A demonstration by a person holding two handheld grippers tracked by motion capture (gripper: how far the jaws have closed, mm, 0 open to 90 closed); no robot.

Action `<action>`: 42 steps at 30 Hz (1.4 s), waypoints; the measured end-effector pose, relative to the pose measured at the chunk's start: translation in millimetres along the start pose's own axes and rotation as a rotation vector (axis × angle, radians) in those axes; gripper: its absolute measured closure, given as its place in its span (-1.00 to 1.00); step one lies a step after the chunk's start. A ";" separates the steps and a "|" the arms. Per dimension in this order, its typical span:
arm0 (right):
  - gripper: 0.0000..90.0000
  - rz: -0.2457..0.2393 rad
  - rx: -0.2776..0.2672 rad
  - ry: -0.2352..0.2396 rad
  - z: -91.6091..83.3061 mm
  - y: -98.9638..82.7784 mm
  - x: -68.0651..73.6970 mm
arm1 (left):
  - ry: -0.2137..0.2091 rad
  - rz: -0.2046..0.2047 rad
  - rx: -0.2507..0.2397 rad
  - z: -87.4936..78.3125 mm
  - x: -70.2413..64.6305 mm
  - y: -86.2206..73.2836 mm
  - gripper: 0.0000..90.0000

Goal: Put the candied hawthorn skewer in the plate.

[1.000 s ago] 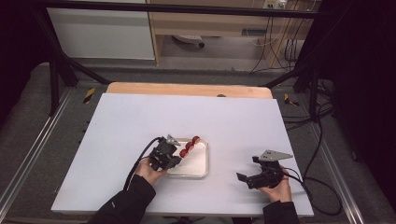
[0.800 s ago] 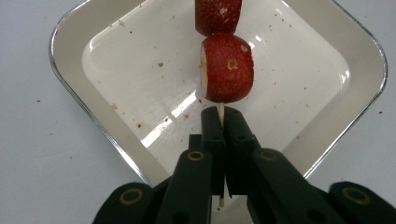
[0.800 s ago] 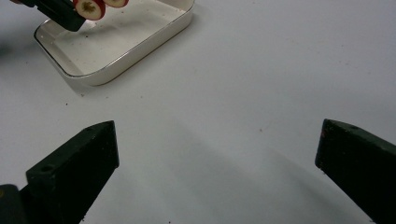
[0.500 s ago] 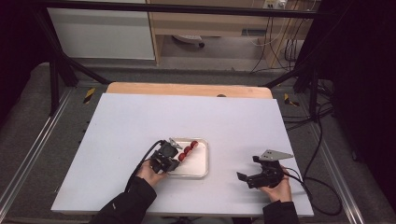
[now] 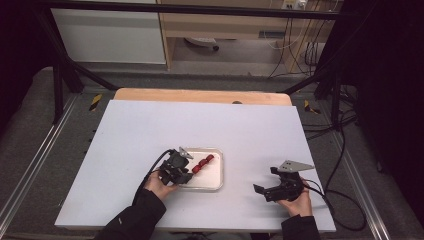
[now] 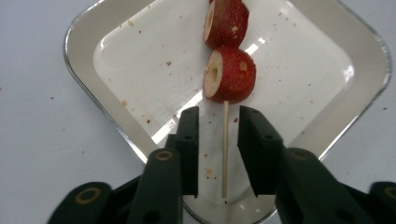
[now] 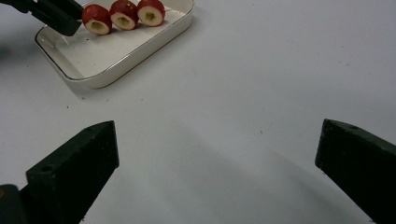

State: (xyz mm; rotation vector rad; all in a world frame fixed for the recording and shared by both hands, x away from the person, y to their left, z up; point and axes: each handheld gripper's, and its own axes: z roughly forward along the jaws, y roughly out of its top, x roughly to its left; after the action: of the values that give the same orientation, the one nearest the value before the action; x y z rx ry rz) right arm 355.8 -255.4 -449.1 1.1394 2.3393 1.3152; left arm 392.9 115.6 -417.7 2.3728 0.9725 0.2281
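The skewer (image 6: 225, 154), a thin pale stick through red, pale-cored fruit slices (image 6: 229, 74), lies in the white tray (image 6: 84, 42) between the just-opened left gripper (image 6: 217, 140); right gripper (image 7: 217, 158) gapes empty.

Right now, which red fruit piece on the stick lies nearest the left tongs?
The end piece, with bare stick below it running between the open left tongs; the others sit farther up the white tray.

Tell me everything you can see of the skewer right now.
The skewer is a thin pale stick, wood by the look, threaded through three red fruit pieces with pale cut faces and hollow cores. It lies in the white tray, bare end toward the left gripper. That gripper's jaws have just been opening: the stick runs between them with a gap on each side, so it is let go. The fruit sits in a row near the tray's far side.
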 end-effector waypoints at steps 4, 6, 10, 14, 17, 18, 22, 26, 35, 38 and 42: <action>-1.00 0.003 0.000 -0.001 -0.3 0.1 0.1 | -0.019 0.011 -0.058 -12.1 5.0 -5.7 0.08; -1.00 0.004 -0.001 -0.001 -0.5 0.2 0.1 | -0.012 0.015 -0.071 -18.4 8.8 -9.5 -0.11; -1.00 0.005 0.000 -0.001 -0.2 0.2 0.1 | -0.003 0.014 -0.096 -29.8 17.2 -19.1 -0.41; -1.00 0.008 0.000 0.000 -0.5 0.3 0.1 | 0.005 0.038 -0.111 -39.6 25.4 -34.2 -0.67; -1.00 0.008 -0.002 0.002 0.0 0.2 0.2 | 0.008 0.037 -0.131 -46.6 32.2 -48.1 -0.72; -1.00 0.004 -0.002 0.001 0.4 0.2 0.0 | 0.001 0.030 -0.143 -48.4 34.7 -53.4 -0.73; -1.00 0.005 0.002 0.001 0.8 -0.2 0.2 | -0.003 -0.001 -0.173 -54.1 44.8 -75.3 -0.75; -1.00 0.005 0.007 -0.001 1.6 -0.5 0.4 | -0.009 -0.017 -0.201 -58.7 55.2 -95.2 -0.75; -1.00 -0.001 0.027 -0.006 4.0 -2.1 1.5 | -0.016 -0.060 -0.248 -59.7 72.4 -127.6 -0.75; -1.00 -0.003 0.033 -0.006 4.6 -2.5 1.7 | -0.021 -0.070 -0.260 -59.4 76.7 -132.7 -0.75; -1.00 -0.010 0.035 -0.006 4.7 -2.9 1.8 | -0.023 -0.073 -0.263 -58.4 78.4 -135.2 -0.75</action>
State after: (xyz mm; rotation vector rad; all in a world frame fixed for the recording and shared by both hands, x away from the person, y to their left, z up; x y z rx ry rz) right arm 355.6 -252.0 -453.8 1.1384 2.3700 1.2709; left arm 348.6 273.5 -448.7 2.0937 0.9537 0.2825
